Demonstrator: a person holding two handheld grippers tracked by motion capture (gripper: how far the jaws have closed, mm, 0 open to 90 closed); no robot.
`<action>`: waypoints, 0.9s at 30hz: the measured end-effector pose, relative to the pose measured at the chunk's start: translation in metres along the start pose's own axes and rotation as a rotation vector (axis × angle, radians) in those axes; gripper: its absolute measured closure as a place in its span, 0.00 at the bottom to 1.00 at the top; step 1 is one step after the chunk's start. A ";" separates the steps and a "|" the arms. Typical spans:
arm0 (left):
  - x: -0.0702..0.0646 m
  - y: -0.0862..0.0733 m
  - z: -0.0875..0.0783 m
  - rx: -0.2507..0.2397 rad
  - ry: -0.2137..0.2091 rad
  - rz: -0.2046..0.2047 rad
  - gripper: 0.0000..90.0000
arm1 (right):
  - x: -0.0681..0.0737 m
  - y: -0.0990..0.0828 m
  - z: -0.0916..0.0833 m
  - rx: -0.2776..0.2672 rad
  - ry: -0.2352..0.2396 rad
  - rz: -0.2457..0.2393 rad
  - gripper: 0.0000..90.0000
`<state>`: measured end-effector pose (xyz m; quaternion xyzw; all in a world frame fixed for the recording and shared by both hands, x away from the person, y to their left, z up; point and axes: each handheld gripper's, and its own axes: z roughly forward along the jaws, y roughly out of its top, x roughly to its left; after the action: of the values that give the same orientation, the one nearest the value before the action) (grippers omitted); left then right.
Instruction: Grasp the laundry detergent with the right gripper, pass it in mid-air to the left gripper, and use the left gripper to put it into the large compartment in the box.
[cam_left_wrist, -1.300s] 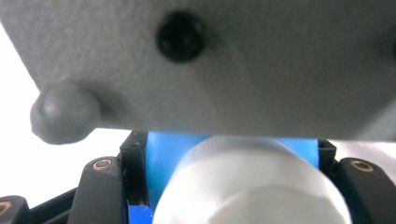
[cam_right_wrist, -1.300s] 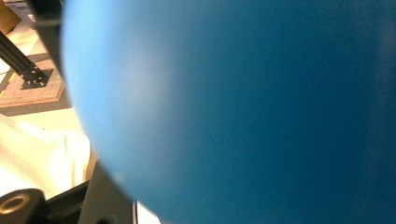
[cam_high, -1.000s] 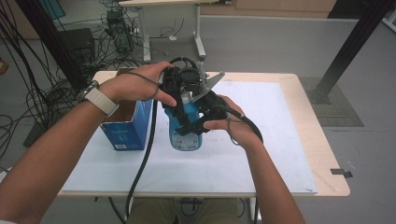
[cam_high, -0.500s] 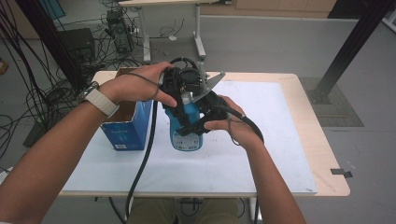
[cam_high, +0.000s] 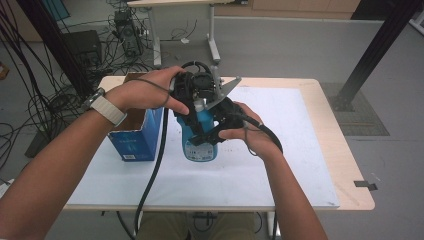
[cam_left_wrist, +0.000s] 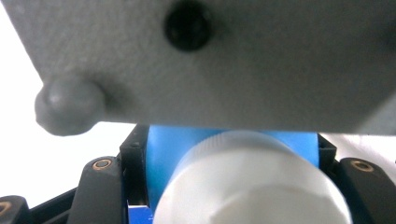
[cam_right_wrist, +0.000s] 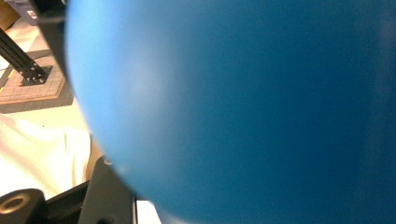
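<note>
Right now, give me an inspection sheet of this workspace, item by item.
Surface: wooden table under a white sheet.
Job's things: blue bottle with white cap, upright on the sheet.
Clutter: open blue carton left of the bottle.
Grippers: left gripper shut at the bottle's cap end; right gripper shut on the bottle's body.
Cables: black gripper cable trails off the front edge.
Surroundings: grey floor, tangled floor cables, second table's legs, black post.
</note>
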<state>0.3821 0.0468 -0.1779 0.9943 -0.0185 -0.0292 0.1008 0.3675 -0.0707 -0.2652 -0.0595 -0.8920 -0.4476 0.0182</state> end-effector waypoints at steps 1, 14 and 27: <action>0.000 0.000 0.000 0.000 0.000 0.000 0.42 | 0.000 0.000 0.000 0.000 0.000 0.000 0.49; 0.000 -0.002 0.000 -0.008 -0.002 -0.005 0.43 | -0.004 0.000 0.002 -0.014 0.005 -0.045 0.49; 0.000 -0.002 -0.001 -0.003 0.003 -0.002 0.43 | -0.004 0.000 0.002 -0.014 0.005 -0.047 0.49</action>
<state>0.3817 0.0485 -0.1776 0.9942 -0.0171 -0.0278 0.1024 0.3713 -0.0698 -0.2670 -0.0375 -0.8901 -0.4542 0.0095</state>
